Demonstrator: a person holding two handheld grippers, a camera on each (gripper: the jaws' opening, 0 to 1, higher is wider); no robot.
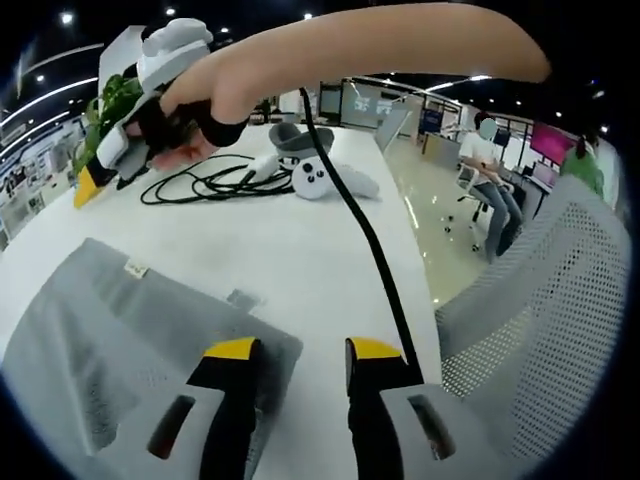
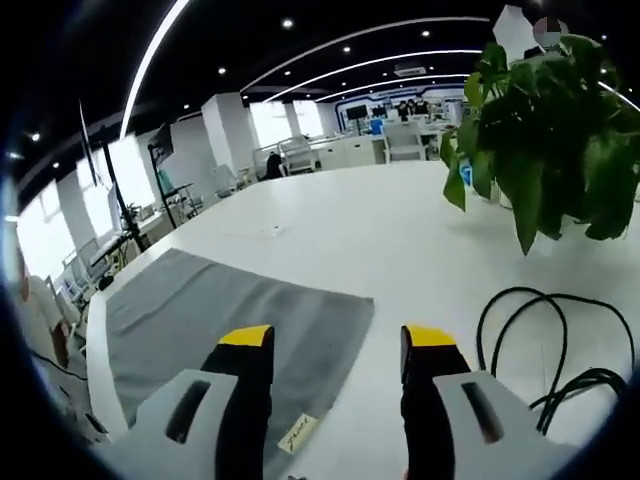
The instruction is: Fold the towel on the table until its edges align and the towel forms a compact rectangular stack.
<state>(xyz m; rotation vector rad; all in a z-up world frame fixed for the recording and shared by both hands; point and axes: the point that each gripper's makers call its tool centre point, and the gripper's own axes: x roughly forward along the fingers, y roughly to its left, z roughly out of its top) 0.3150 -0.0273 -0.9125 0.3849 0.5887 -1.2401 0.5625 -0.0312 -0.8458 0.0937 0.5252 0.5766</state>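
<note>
The grey towel (image 1: pixel 120 340) lies flat on the white table (image 1: pixel 300 250), with a small label near its far edge. My left gripper (image 1: pixel 303 352) stands open at the towel's near right corner, its left jaw over the cloth and its right jaw over bare table. In the right gripper view the towel (image 2: pixel 220 310) spreads to the left, a label at its near edge. My right gripper (image 2: pixel 338 340) is open above that edge, nothing between its jaws. The right gripper (image 1: pixel 95 180) also appears at the far left, held in a gloved hand.
A person's arm (image 1: pixel 380 45) reaches across the top. A black cable (image 1: pixel 370 240) runs down to the left gripper. Coiled cables (image 2: pixel 560 340), white controllers (image 1: pixel 312 178) and a potted plant (image 2: pixel 550 130) stand beyond the towel. A mesh chair (image 1: pixel 560 300) is at the table's right edge.
</note>
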